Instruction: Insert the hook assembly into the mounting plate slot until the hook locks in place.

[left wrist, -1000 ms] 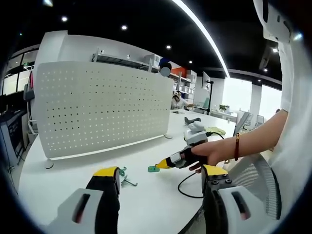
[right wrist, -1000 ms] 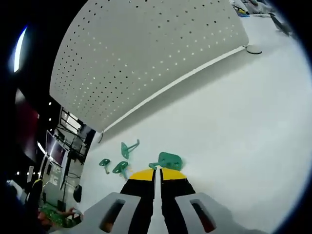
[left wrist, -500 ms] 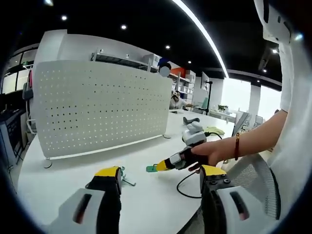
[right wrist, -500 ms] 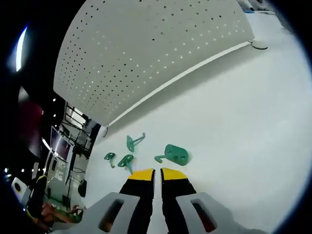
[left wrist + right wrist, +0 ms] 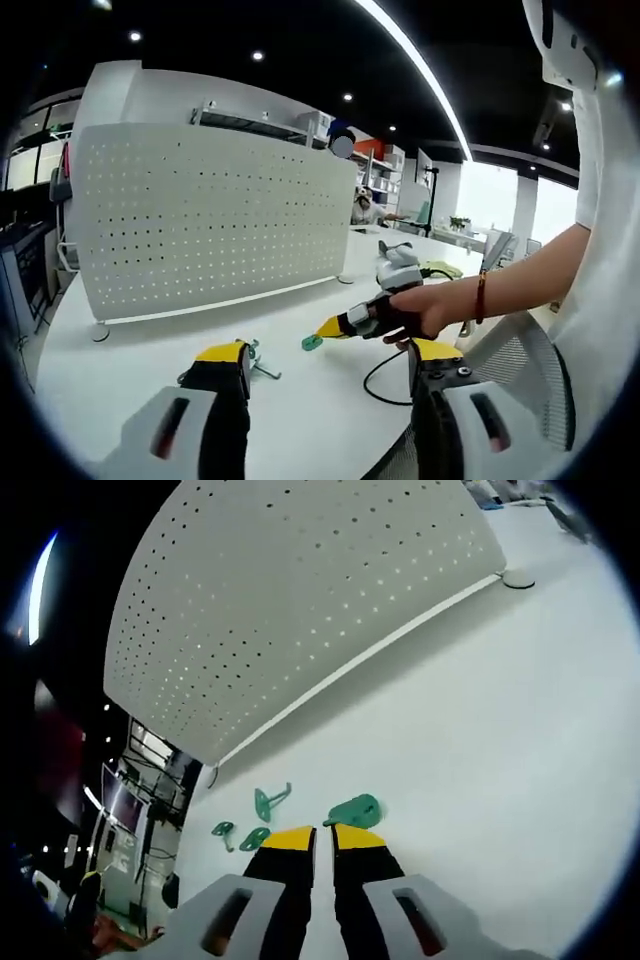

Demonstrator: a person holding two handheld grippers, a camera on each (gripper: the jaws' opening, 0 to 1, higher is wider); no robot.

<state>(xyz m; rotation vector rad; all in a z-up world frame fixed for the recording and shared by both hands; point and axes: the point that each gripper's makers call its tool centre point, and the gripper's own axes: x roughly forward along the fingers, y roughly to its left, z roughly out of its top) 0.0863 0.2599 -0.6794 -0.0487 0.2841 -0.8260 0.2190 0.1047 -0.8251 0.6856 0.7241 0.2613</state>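
1. A white pegboard panel stands upright on a white table, resting on small round feet; in the right gripper view the same panel arches across the upper part of the picture above the table.
2. The left gripper has its two yellow-tipped jaws spread wide apart, nothing between them, hovering over the table's near edge.
3. In the left gripper view the right gripper comes in from the right, gripped by a person's hand with a red band at the wrist.
4. The right gripper has its jaws drawn close, a narrow gap between the yellow tips. A green hook piece with a rounded plate lies just ahead of the tips; whether the tips pinch its stem I cannot tell.
5. In the left gripper view that green piece sits at the tip of the right gripper.
6. Three more green hooks lie on the table beside the right gripper, in front of the panel's foot.
7. A black cable curls on the table under the hand.
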